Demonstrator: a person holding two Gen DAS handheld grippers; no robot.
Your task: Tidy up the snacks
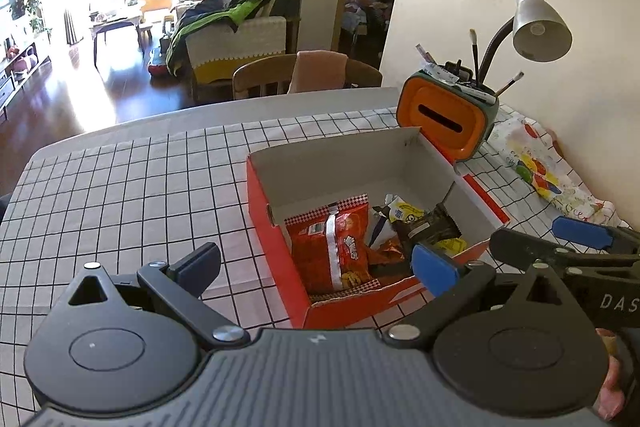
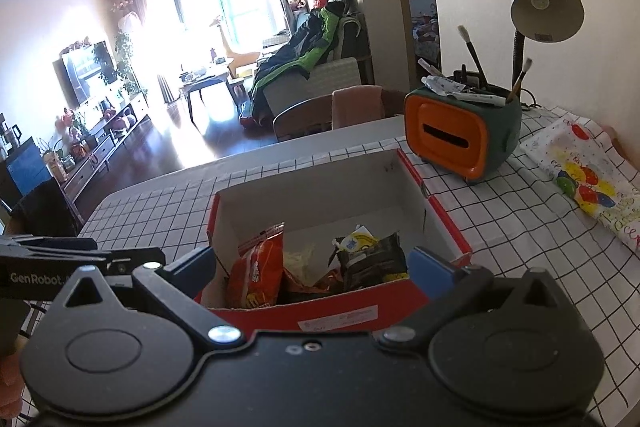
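An open red cardboard box (image 1: pixel 264 203) (image 2: pixel 340 315) stands on the checked tablecloth. It holds a red-orange snack bag (image 1: pixel 340 243) (image 2: pixel 256 271), a dark packet (image 1: pixel 432 227) (image 2: pixel 372 259) with a yellow packet (image 1: pixel 404 209) (image 2: pixel 356 239) on it, and other wrappers. My left gripper (image 1: pixel 316 263) is open and empty just in front of the box's near left corner. My right gripper (image 2: pixel 316 263) is open and empty at the box's near edge; it also shows in the left wrist view (image 1: pixel 580 233) at the right.
An orange-and-green tissue box holder (image 1: pixel 448 119) (image 2: pixel 460 139) with brushes and pens stands behind the box. A desk lamp (image 1: pixel 540 23) (image 2: pixel 544 3) leans over it by the wall. A colourful folded cloth (image 1: pixel 548 175) (image 2: pixel 588 187) lies at right. A wooden chair (image 1: pixel 280 75) stands past the table's far edge.
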